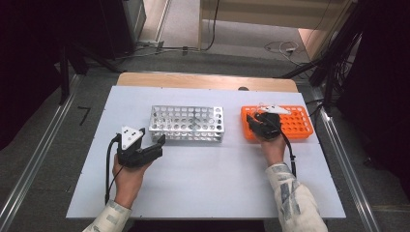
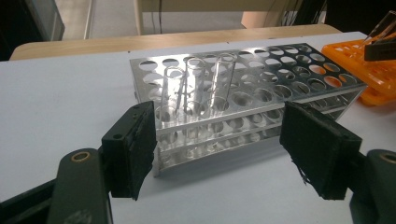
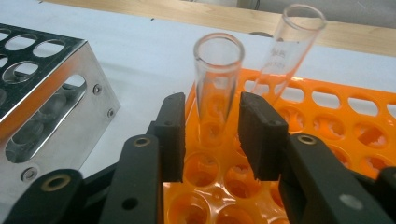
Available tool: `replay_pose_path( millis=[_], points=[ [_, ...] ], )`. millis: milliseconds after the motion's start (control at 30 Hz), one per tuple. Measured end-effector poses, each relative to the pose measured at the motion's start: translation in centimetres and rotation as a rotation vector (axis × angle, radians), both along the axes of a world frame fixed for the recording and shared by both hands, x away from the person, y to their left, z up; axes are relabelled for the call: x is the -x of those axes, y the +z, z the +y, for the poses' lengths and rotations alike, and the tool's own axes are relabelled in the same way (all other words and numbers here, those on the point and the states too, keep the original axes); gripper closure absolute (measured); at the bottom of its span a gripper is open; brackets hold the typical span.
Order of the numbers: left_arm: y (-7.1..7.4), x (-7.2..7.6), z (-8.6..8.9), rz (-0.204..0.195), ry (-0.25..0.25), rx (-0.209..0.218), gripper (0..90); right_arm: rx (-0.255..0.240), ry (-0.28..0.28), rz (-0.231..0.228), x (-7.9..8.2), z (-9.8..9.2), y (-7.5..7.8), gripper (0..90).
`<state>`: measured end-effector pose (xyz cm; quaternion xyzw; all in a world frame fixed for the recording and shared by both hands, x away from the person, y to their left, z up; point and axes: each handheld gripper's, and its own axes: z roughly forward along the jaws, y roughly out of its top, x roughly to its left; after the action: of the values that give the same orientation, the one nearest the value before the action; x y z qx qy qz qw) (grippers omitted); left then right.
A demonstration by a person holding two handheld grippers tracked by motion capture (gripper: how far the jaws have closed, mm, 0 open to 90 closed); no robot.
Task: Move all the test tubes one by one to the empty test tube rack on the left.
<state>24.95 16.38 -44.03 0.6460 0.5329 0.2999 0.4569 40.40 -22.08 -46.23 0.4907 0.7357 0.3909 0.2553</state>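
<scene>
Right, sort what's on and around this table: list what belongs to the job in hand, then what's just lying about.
Job in hand:
- right tool, jaws around a glass tube
- second tube in the orange rack
- metal rack with three tubes
- left tool, open

Lying about:
- cables on the floor
- wooden board under the white sheet

White tabletop (image 1: 203, 183) on grey floor (image 1: 232, 53); cables (image 1: 283, 47) trail, perhaps towards a wooden partition (image 1: 270, 9)

Looking down from above; riding close behind each jaw pair, both sharing the metal rack (image 2: 243, 93).
</scene>
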Motion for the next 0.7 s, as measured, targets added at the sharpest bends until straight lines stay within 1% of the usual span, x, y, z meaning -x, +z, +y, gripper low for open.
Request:
replay_pose_path(
  millis=[233, 300, 367, 533, 700],
  points=[
    [-0.06, 0.28, 0.37, 0.002, 0.011, 0.003, 27.0, 0.029, -0.007, 0.006, -0.53, 0.44, -0.42, 63.8],
    [-0.09, 0.28, 0.37, 0.002, 0.011, 0.002, 27.1, 0.030, -0.012, 0.011, -0.60, 0.43, -0.54, 67.0],
    [-0.10, 0.26, 0.32, 0.002, 0.011, 0.004, 27.1, 0.034, -0.015, 0.007, -0.61, 0.46, -0.59, 72.0],
    [-0.12, 0.18, 0.29, 0.007, 0.007, 0.000, 27.1, 0.037, -0.006, 0.000, -0.52, 0.50, -0.50, 72.7],
    [-0.10, 0.16, 0.24, 0.001, 0.007, 0.001, 27.0, 0.023, -0.007, -0.007, -0.41, 0.36, -0.14, 72.8]
  ],
)
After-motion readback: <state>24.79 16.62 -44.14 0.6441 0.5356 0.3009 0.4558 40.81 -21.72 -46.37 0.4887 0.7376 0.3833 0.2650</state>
